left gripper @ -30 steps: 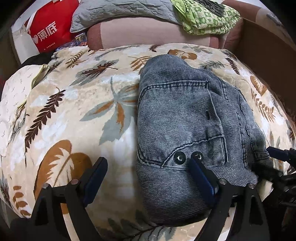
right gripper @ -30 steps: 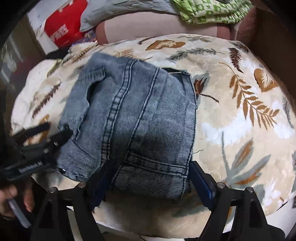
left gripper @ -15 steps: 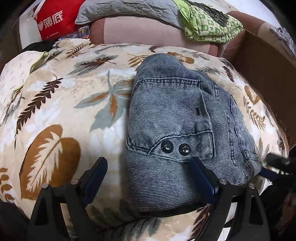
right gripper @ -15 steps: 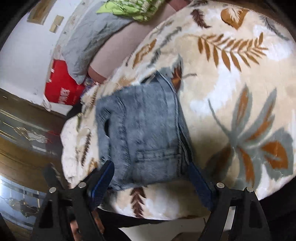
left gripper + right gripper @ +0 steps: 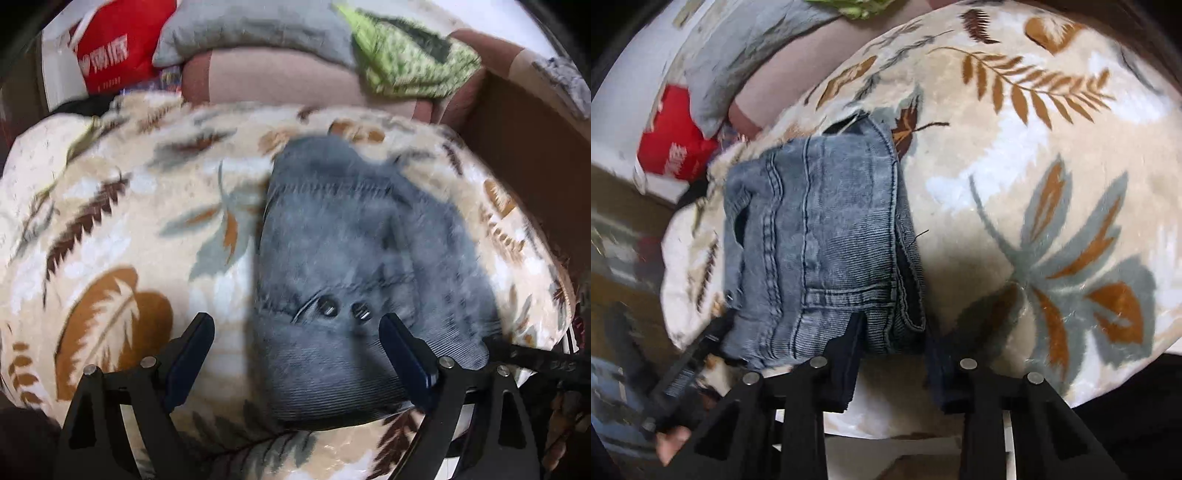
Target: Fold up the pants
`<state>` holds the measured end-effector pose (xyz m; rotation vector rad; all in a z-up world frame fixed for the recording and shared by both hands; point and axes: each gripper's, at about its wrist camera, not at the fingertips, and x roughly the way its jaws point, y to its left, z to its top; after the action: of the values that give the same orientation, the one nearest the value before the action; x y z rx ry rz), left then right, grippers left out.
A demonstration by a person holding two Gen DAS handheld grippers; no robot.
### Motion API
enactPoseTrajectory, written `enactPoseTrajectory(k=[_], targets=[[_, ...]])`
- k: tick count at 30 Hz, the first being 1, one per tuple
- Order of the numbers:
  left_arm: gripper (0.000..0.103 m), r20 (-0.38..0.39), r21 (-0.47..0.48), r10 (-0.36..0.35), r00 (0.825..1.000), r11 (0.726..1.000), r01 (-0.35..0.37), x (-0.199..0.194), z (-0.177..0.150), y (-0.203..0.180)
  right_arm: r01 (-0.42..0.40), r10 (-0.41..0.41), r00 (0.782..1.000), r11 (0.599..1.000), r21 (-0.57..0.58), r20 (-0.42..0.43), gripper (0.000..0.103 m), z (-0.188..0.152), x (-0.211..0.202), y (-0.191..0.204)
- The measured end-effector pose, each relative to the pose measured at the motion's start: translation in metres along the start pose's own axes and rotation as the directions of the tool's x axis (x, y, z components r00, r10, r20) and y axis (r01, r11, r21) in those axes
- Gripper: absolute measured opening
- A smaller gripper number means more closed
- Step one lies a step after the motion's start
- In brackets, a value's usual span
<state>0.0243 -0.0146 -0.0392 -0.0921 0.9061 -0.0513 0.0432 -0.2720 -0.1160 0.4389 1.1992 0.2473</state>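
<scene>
A red bag (image 5: 118, 55) behind the bed carries white Chinese characters, too blurred to read. The folded pants (image 5: 354, 277) lie on the leaf-print blanket (image 5: 122, 229), two dark snaps showing. The left claw (image 5: 295, 332) stands spread over their near edge. The right claw (image 5: 892, 332) is closing around the near corner of the pants (image 5: 827, 236); contact is hard to make out.

Pants (image 5: 354, 258) faded grey-blue denim; blanket (image 5: 129, 229) cream, brown and grey-green leaf print; bag (image 5: 118, 55) red.
</scene>
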Motion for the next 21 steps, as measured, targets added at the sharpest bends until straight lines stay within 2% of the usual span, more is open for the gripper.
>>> enactPoseTrajectory(k=[2,3,5,6,7,10,12,14,15,17,19,20,21], targets=[[0.092,0.023,0.043,0.022,0.999,0.999,-0.023,-0.001,0.0,-0.006,0.043,-0.043,0.999,0.999,-0.021,0.004,0.048,0.005,-0.009,0.006],[0.092,0.009,0.064,0.036,0.999,0.997,-0.037,0.004,-0.001,-0.009,0.066,-0.065,0.998,0.997,-0.039,0.024,0.048,0.009,-0.018,0.01],[0.092,-0.067,0.089,0.052,0.996,0.995,-0.046,0.025,-0.011,-0.011,0.079,-0.074,0.992,0.996,-0.046,0.098,0.049,0.02,-0.041,0.015],[0.094,-0.048,0.055,0.036,0.998,0.998,-0.033,0.026,-0.013,-0.006,0.08,-0.073,0.988,0.996,-0.046,0.138,0.051,0.029,-0.05,0.018],[0.095,-0.053,0.029,0.027,0.998,0.999,-0.026,0.027,-0.013,-0.004,0.071,-0.06,0.984,0.996,-0.056,0.165,0.057,0.04,-0.056,0.023],[0.095,-0.06,0.044,0.021,0.998,0.999,-0.019,0.027,-0.011,-0.003,0.004,0.012,0.983,0.996,-0.086,0.184,0.058,0.078,-0.046,0.039],[0.095,-0.055,0.043,0.025,0.998,0.999,-0.022,0.027,-0.012,-0.003,-0.011,0.021,0.986,0.998,-0.06,0.166,0.058,0.111,-0.025,0.04],[0.095,-0.056,0.036,0.022,0.998,0.999,-0.02,0.028,-0.012,-0.002,0.03,-0.025,0.987,0.999,-0.03,0.157,0.058,0.135,-0.006,0.037],[0.096,-0.056,0.038,0.021,0.998,0.999,-0.019,0.028,-0.012,-0.002,0.05,-0.05,0.991,0.999,0.001,0.127,0.058,0.146,0.009,0.03],[0.097,-0.055,0.036,0.016,0.998,0.999,-0.014,0.028,-0.013,0.0,0.001,-0.003,0.999,0.999,0.052,0.035,0.057,0.16,0.033,0.014],[0.1,-0.056,0.028,0.015,0.998,1.0,-0.014,0.03,-0.013,0.0,-0.047,0.05,0.998,0.996,0.078,-0.035,0.056,0.165,0.053,0.007],[0.1,-0.057,0.024,0.013,0.998,1.0,-0.011,0.031,-0.013,0.001,-0.055,0.058,0.998,0.996,0.067,-0.034,0.041,0.164,0.053,0.009],[0.1,-0.057,0.021,0.01,0.998,1.0,-0.008,0.031,-0.014,0.002,-0.053,0.054,0.998,0.998,0.036,-0.028,0.035,0.163,0.052,0.014]])
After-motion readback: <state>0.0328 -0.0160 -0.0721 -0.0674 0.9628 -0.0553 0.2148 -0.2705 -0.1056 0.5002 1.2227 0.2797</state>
